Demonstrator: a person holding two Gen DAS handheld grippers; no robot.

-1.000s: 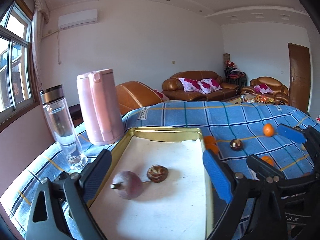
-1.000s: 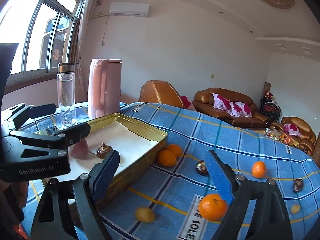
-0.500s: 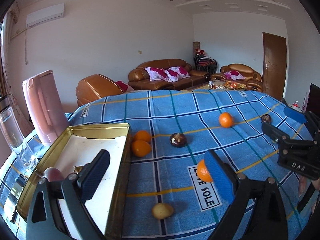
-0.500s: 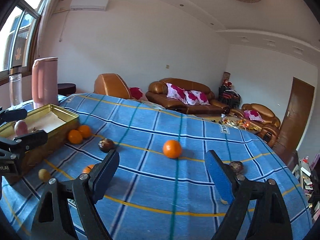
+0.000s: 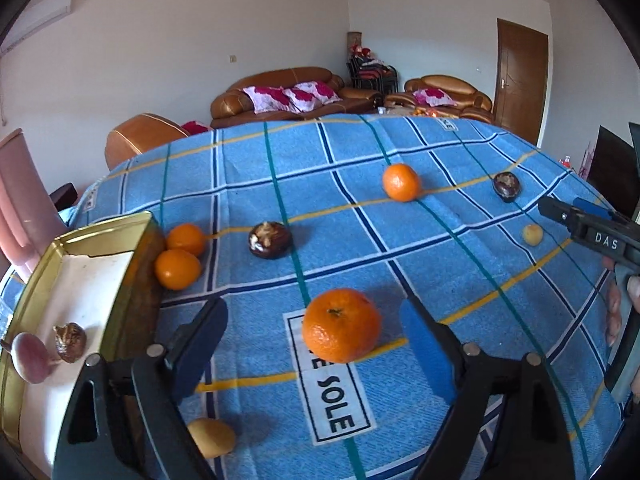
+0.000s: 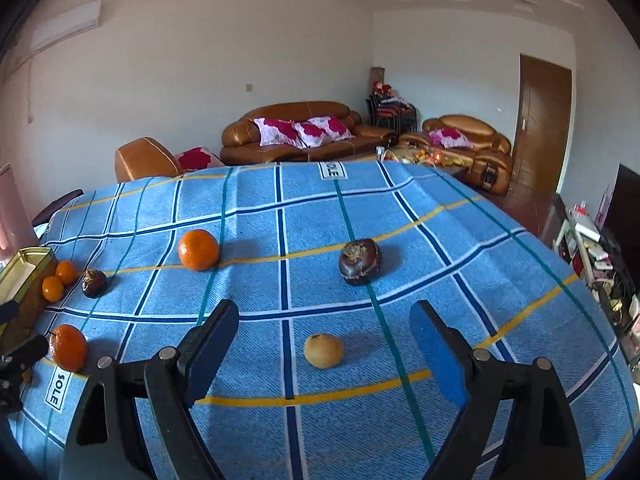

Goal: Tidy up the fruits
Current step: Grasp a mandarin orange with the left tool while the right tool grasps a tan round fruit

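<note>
My left gripper point(image 5: 316, 344) is open, its fingers on either side of an orange mandarin point(image 5: 341, 325) on the blue checked cloth. The gold tray point(image 5: 132, 276) at the left holds a pink fruit point(image 5: 28, 358) and a brown one point(image 5: 71, 342). Two mandarins point(image 5: 178, 269) lie against the tray's side. My right gripper point(image 6: 324, 344) is open and empty, with a small yellow fruit point(image 6: 323, 350) between its fingers. A dark brown fruit point(image 6: 359, 267) and a mandarin point(image 6: 198, 249) lie beyond it.
A dark brown fruit point(image 5: 269, 239), a far mandarin point(image 5: 401, 182), another dark fruit point(image 5: 506, 187) and a small yellow fruit point(image 5: 211, 437) lie on the cloth. A pink kettle point(image 5: 18, 200) stands at the far left. Sofas point(image 6: 304, 132) stand behind the table.
Both grippers swung right, away from the tray and kettle. The left one has come down around the mandarin; the right one has come over the small yellow fruit.
</note>
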